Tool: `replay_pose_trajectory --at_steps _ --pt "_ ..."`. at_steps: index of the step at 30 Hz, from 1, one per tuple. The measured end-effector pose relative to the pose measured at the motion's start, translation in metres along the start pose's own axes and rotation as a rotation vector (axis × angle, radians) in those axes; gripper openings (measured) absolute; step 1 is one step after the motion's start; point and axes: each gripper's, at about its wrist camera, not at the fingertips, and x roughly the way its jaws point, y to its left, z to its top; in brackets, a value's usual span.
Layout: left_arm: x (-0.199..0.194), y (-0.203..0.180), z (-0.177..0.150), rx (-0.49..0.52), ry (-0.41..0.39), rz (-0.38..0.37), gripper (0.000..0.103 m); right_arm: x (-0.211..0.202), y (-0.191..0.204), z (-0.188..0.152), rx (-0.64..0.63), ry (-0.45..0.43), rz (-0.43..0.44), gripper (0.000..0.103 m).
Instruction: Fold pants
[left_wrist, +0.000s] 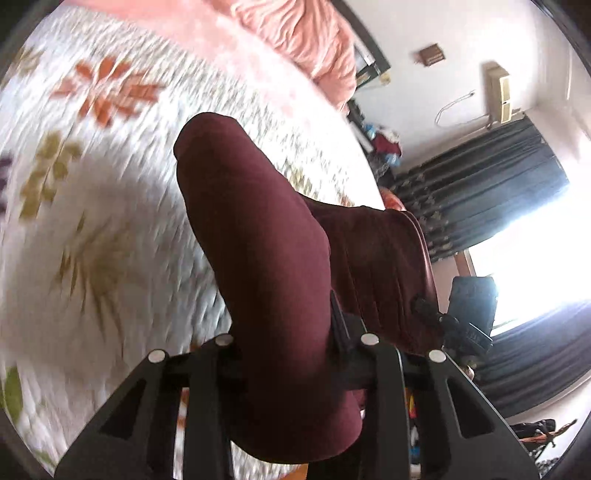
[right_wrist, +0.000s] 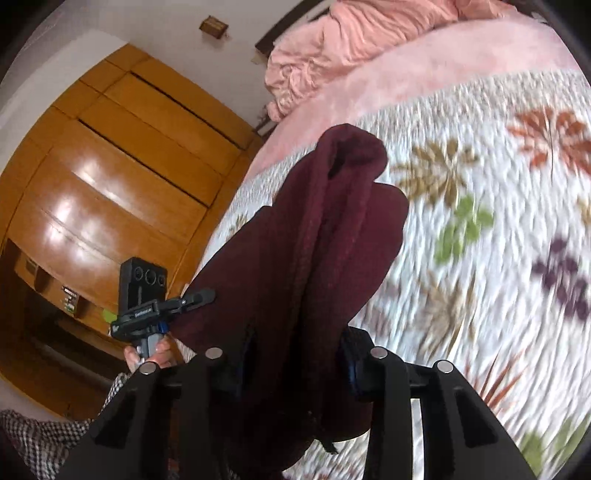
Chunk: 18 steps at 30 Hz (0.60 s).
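Both my left claw (left_wrist: 295, 369) and right claw (right_wrist: 295, 373) pinch the maroon pants (left_wrist: 258, 258), lifted off the bed (left_wrist: 110, 221) so they hang straight for folding.

The right gripper (right_wrist: 291, 354) has its jaws clamped on the maroon pants (right_wrist: 310, 258), held bunched above the flowered bedspread (right_wrist: 498, 258); the left gripper (right_wrist: 195, 297) grips the same cloth beside a wooden wardrobe (right_wrist: 110, 184)

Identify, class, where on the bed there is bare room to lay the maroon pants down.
Bare quilt lies beyond and right of the hanging pants, out to its leaf prints. The far end is crowded: a rumpled pink blanket. Both the left gripper and right gripper grip the pants.
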Motion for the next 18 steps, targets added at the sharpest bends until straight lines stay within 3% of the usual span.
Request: replay_pose_trajectory --at_steps 4,7,9,10,12,14,16,18 --pt "0.021 -0.002 0.032 0.042 -0.028 0.059 0.029 0.015 -0.024 0.035 0.007 -0.017 -0.03 0.038" --pt "0.056 0.018 0.045 0.017 0.01 0.158 0.031 0.044 -0.06 0.042 0.072 0.034 -0.072 0.039" --pt "0.073 0.032 0.044 0.013 0.048 0.249 0.035 0.065 -0.087 0.037 0.114 0.088 -0.169 0.043" --pt "0.077 0.037 0.043 0.022 0.05 0.267 0.04 0.072 -0.096 0.031 0.12 0.1 -0.218 0.05" --pt "0.077 0.041 0.039 0.054 0.034 0.262 0.045 0.071 -0.112 0.021 0.162 0.064 -0.169 0.056" --pt "0.071 0.041 0.035 0.077 0.02 0.285 0.06 0.063 -0.117 0.014 0.175 0.042 -0.176 0.066" --pt "0.062 0.037 0.031 0.106 -0.011 0.367 0.074 0.053 -0.11 0.01 0.145 0.015 -0.226 0.068" --pt "0.046 0.028 0.027 0.134 -0.07 0.441 0.077 0.035 -0.092 0.006 0.102 -0.028 -0.27 0.068"
